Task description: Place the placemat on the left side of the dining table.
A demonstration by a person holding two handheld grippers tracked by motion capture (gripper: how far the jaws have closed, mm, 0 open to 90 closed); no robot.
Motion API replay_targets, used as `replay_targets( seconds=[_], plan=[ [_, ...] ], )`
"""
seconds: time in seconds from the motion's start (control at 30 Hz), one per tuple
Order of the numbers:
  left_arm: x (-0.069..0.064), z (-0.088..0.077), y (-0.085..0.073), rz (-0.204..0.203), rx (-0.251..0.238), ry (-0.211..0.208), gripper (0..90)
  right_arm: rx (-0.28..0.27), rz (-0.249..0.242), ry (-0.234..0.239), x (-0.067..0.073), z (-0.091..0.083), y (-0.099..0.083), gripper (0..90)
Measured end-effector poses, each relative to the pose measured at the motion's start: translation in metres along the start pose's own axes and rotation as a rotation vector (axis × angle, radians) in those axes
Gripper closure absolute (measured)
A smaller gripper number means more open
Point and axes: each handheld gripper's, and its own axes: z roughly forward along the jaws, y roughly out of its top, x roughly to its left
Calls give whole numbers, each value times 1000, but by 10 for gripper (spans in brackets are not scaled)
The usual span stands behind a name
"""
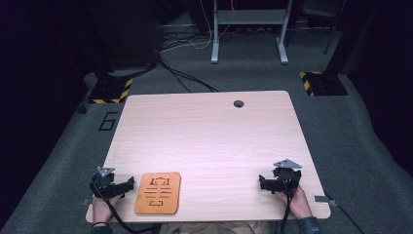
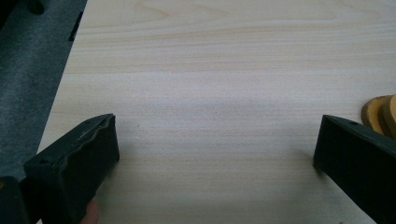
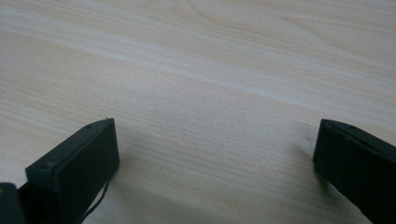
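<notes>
Resting both grippers near the table's (image 1: 209, 136) front edge, I hold nothing: left gripper (image 1: 127, 185) and right gripper (image 1: 263, 184) both gape wide over bare wood. Left of the orange board (image 1: 158, 193), my left jaw could nudge it askew. Its corner (image 2: 378, 116) appears in the left gripper view; its black cut-outs appear in the high view.

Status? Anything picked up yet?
Nothing looks done. The orange board lies flat near the table front edge, untouched. Left gripper rests open beside it; right gripper is open over bare wood. Nothing in hand; the whole job remains.
</notes>
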Motion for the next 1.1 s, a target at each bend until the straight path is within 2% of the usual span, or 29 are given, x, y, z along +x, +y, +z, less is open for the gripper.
replay_targets(
  seconds=[0.1, 0.13, 0.27, 0.4, 0.47, 0.53, 0.67, 1.0, 1.1],
  plan=[
    [0, 0, 1, 0, 6, -3, 0, 0, -3, 3, -1, -3, -2, 0],
    [0, 1, 1, 2, 5, -3, 0, -2, 1, -10, 0, -3, -3, 0],
    [0, 1, 1, 3, 3, -5, 0, -1, 17, -13, 1, -2, -2, 0],
    [0, 1, 1, 3, 4, -4, 0, 3, 3, -23, 2, -3, -1, 0],
    [0, 1, 1, 4, 5, -3, 0, 11, -9, 3, 3, -3, 0, 0],
    [0, 1, 1, 3, 4, -3, 0, 1, -13, 6, 3, -3, 0, 0],
    [0, 1, 1, 4, 4, -3, 0, 3, 0, 42, 4, -5, 2, 0],
    [0, 1, 1, 4, 4, -4, 0, -11, -26, 125, 32, -10, 20, 0],
    [0, 1, 1, 5, 4, -4, 0, -11, -38, 138, 37, -11, 23, 0]
  ],
)
